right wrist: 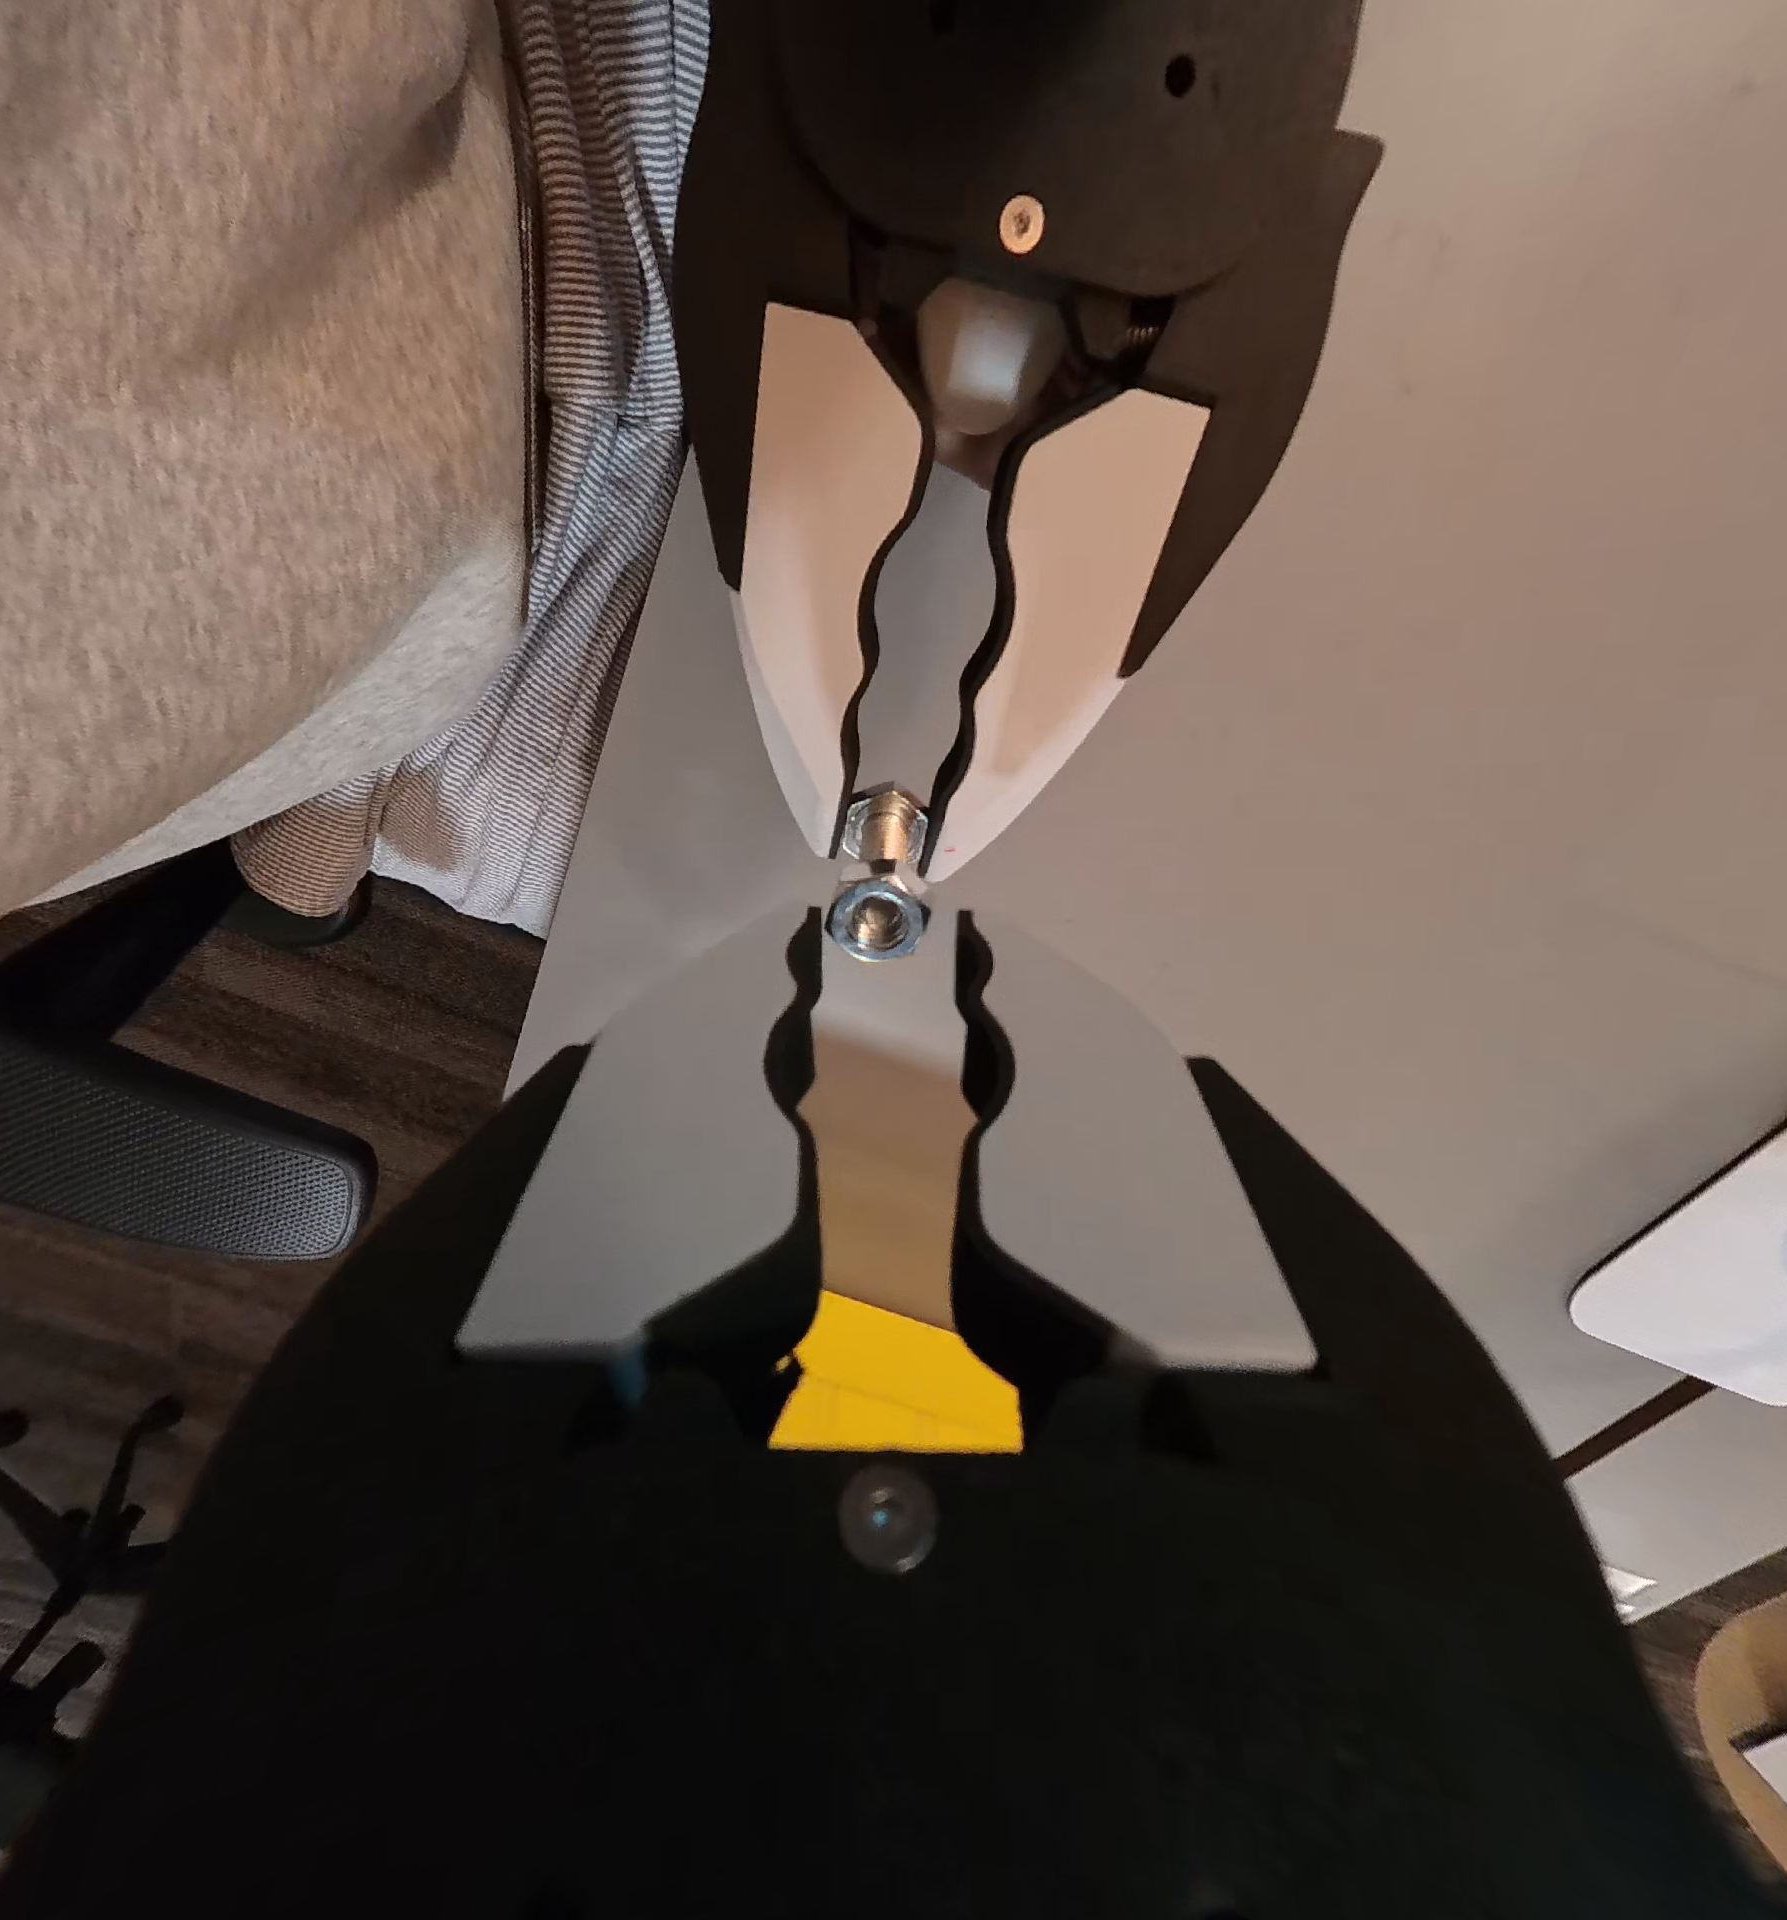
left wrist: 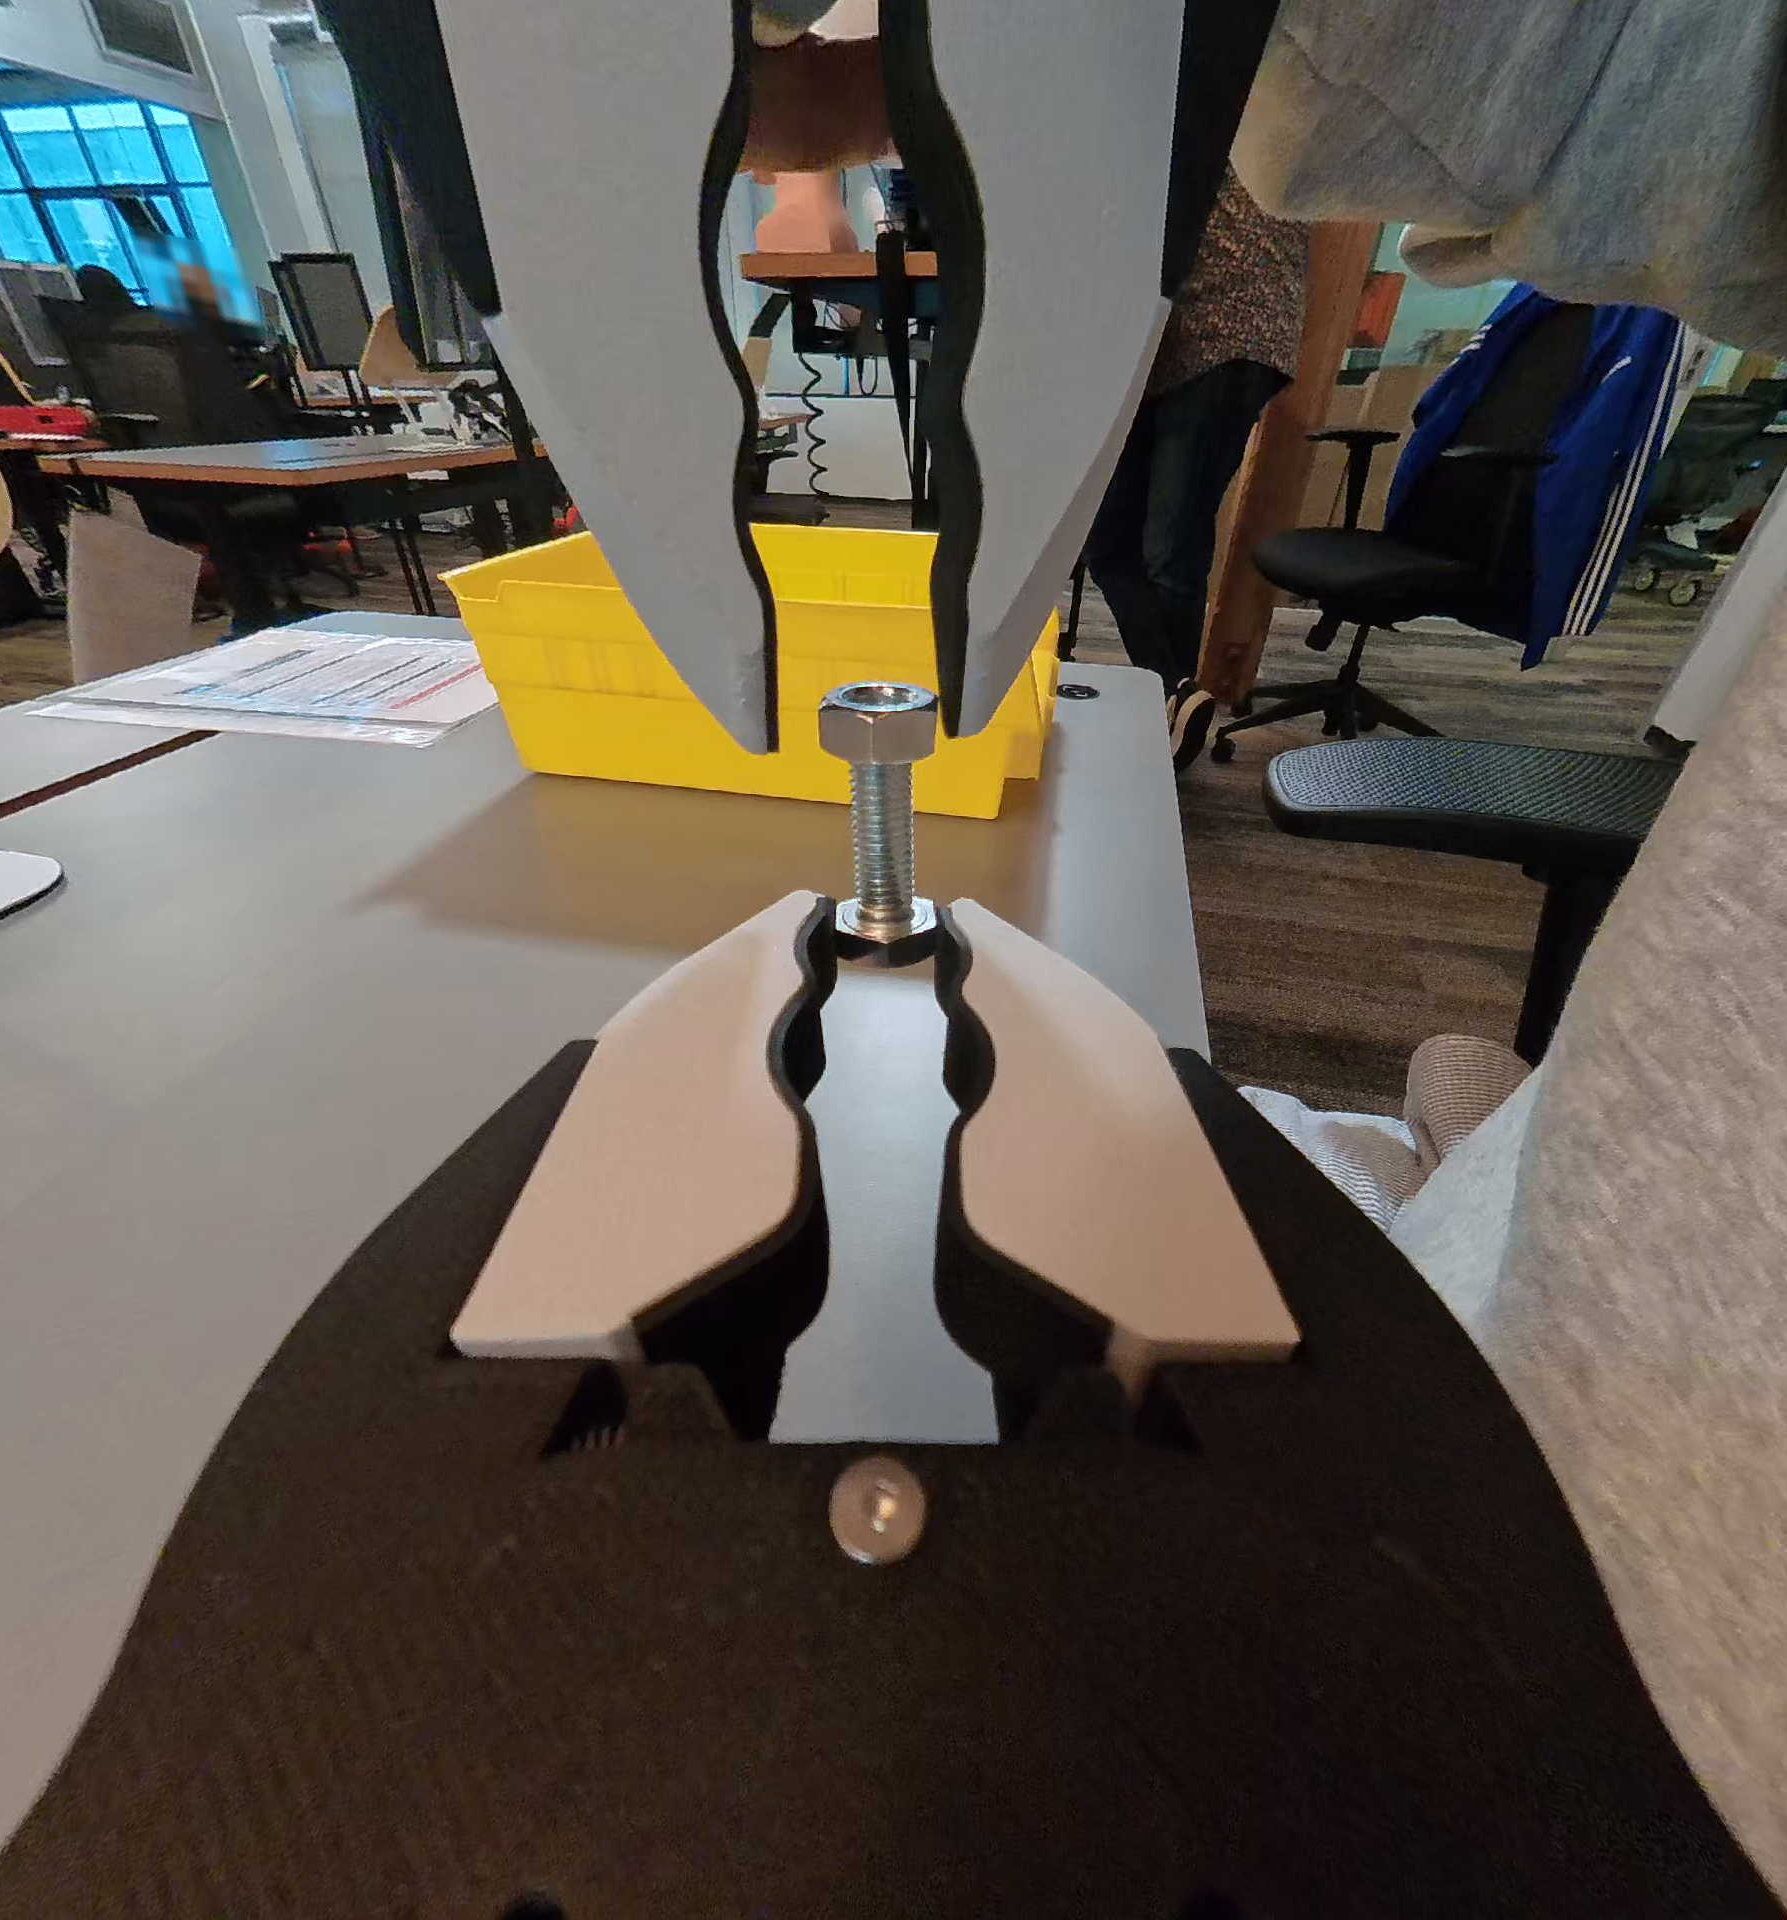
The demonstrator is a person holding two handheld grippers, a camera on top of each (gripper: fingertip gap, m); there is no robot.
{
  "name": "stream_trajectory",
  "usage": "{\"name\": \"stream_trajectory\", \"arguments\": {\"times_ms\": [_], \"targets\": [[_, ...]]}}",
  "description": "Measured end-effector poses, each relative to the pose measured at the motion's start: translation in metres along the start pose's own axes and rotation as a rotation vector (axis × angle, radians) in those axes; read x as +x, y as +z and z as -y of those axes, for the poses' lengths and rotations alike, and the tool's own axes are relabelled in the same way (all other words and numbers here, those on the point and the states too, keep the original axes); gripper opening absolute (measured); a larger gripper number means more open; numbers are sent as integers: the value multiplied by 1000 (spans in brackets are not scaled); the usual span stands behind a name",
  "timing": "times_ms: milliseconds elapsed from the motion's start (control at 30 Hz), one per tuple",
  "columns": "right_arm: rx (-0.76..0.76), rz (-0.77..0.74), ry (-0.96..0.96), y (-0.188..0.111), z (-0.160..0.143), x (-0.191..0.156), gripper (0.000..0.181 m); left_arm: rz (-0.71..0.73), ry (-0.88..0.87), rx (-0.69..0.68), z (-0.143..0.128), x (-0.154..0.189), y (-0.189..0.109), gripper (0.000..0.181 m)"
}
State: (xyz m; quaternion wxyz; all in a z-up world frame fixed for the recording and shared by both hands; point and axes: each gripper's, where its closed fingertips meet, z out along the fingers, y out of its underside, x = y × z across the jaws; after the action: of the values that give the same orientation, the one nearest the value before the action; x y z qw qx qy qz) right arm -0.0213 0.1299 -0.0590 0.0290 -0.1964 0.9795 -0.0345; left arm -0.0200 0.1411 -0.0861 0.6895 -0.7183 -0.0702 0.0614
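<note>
My left gripper (left wrist: 881,940), at the centre of its own view, pinches a hex nut (left wrist: 883,921) threaded on the lower end of an upright silver bolt (left wrist: 878,805). My right gripper (left wrist: 861,732) comes down from the top of the frame, its tips spread around the bolt's hex head, apparently just touching on one side. Behind stands a yellow bin (left wrist: 556,665) on the grey table (left wrist: 245,935); a printed sheet (left wrist: 286,681) lies at left.
</note>
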Motion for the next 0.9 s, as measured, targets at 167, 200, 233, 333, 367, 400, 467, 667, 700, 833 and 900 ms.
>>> {"name": "stream_trajectory", "arguments": {"times_ms": [167,200,233,333,367,400,467,667,700,833,900], "targets": [[31,3,19,-4,2,0,27,-2,-2,1,0,0,0,18],[41,-1,22,-5,2,0,27,-2,-3,2,0,0,0,18],[52,-6,27,-7,3,1,27,-2,-4,4,0,0,0,18],[109,-23,43,-13,6,1,27,-5,-10,8,0,0,-1,18],[132,-22,47,-15,7,1,27,-6,-13,9,0,0,0,18],[151,-20,50,-16,8,0,27,-8,-15,10,0,1,0,18],[171,-17,47,-15,11,-2,27,-13,-20,12,0,2,0,18],[153,-8,11,-5,15,-8,30,-3,-14,14,0,2,0,18],[150,-3,12,-4,15,-8,30,-2,-17,16,1,1,0,18],[139,-5,29,-3,9,-7,29,-1,-19,22,2,0,-1,19],[131,-5,42,-3,5,-6,29,-1,-19,24,2,0,-2,18]]}}
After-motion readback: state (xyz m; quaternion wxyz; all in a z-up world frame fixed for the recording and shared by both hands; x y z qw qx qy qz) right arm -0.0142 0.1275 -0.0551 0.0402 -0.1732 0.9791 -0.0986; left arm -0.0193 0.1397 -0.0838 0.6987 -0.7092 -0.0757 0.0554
